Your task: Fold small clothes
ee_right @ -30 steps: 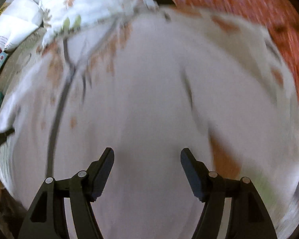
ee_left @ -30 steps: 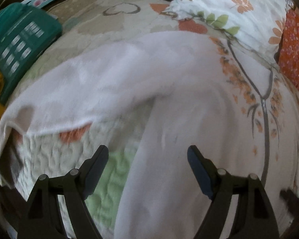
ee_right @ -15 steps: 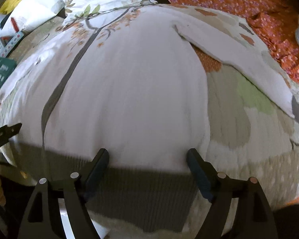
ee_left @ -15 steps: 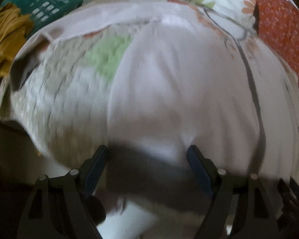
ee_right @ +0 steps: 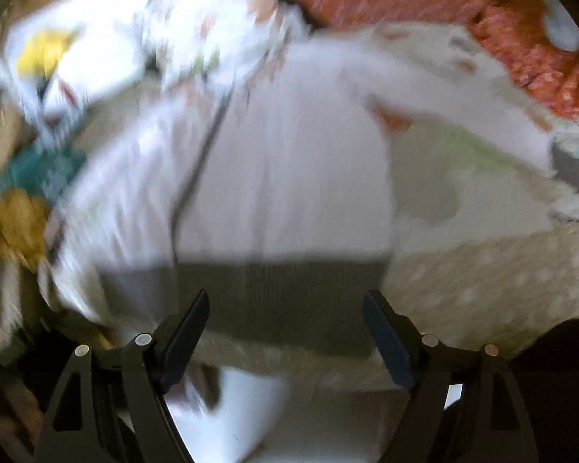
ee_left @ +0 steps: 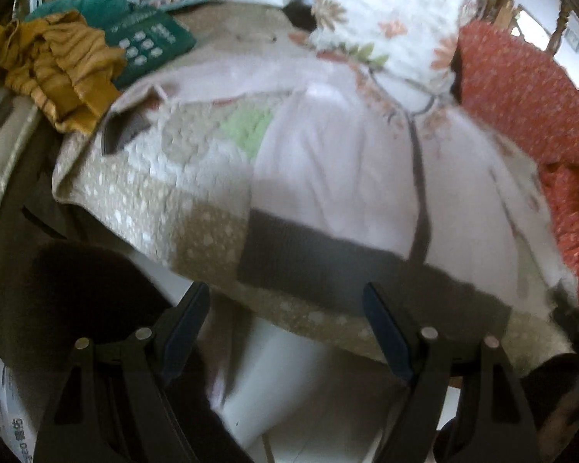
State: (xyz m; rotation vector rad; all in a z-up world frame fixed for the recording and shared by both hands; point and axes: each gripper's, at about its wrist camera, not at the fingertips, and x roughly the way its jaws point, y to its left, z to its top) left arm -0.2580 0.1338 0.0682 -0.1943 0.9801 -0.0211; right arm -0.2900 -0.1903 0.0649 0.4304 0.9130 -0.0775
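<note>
- white jacket (ee_left: pixel 339 177): lies spread flat on the quilt (ee_left: pixel 143 193) that covers the bed, front up, its dark zip line running from collar to hem; the grey ribbed hem (ee_left: pixel 328 266) lies along the near edge of the bed, and one sleeve reaches toward each side.
- left tool (ee_left: pixel 285 332): jaws spread wide with nothing between them; it hangs off the near edge of the bed, just short of the hem's left end.
- right tool (ee_right: pixel 285 328): jaws likewise spread and empty, above the hem's middle; this view is heavily blurred, so fine contact cannot be judged.
- step in hand, as judged: the garment looks laid out and no fold is made yet; the first fold probably begins with a sleeve or a side panel.
- doing it well: grip through both layers at cuff and hem corner, and carry the panel inward parallel to the zip line.
- risk: the hem sits close to the near edge of the bed, so a pull toward the person could drag the jacket off.
- clutter: a mustard garment (ee_left: pixel 58 73) and a teal garment (ee_left: pixel 143 34) lie near the far left corner, well apart.
</note>
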